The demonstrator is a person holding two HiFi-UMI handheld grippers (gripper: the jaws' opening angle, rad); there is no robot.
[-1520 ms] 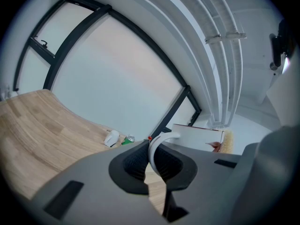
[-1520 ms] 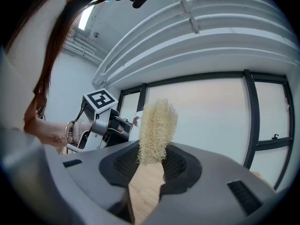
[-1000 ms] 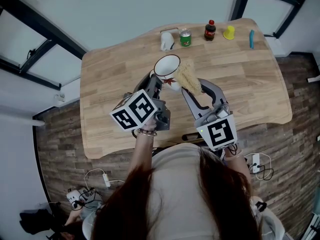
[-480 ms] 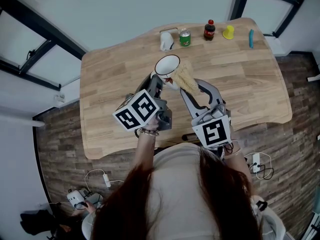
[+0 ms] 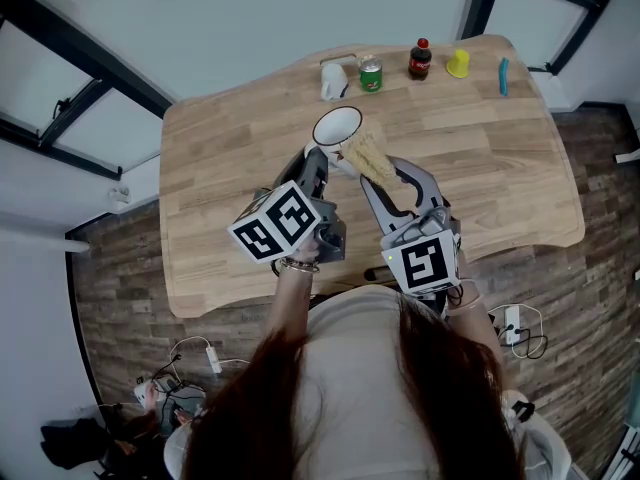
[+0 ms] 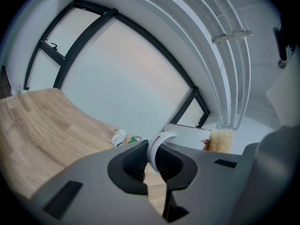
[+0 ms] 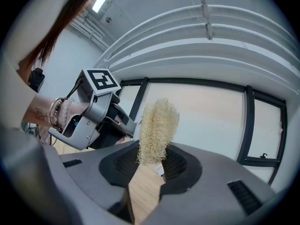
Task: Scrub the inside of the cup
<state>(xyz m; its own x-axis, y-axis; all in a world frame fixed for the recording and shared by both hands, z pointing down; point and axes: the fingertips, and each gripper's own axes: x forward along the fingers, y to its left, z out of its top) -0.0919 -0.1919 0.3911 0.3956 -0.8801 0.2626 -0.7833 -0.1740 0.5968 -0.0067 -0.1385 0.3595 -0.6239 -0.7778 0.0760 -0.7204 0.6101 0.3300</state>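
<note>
Surface: a pale wooden table with rounded corners (image 5: 220,168); I stand at its near edge.
Room: dark plank floor (image 5: 110,258) around the table, a plain white wall on the far side, and black metal frames (image 5: 80,98) at the far left and far right.
Floor clutter: white cables and a power strip (image 5: 205,356) lie near my feet on the left.
Far row: along the table's far edge, from left to right, stand a small white vessel (image 5: 331,81), a green can (image 5: 371,75), a dark bottle with a red cap (image 5: 420,61), a small yellow object (image 5: 458,64) and a slim blue item (image 5: 503,77). All of them are well apart from my grippers.
Cup: the white enamel cup with a dark rim (image 5: 337,128) is held up over the middle of the table, its mouth tilted towards me.
Left gripper (image 6: 149,161): my fingers are clamped on the cup's curved white handle (image 6: 157,146).
Right gripper (image 7: 149,165): my fingers pinch the near end of a pale straw-coloured fibrous scrubber (image 7: 157,130).
Scrubber position: its far tip is at the cup's right rim; I cannot tell whether it reaches inside.
In the way: nothing lies between the grippers and the far row.
</note>
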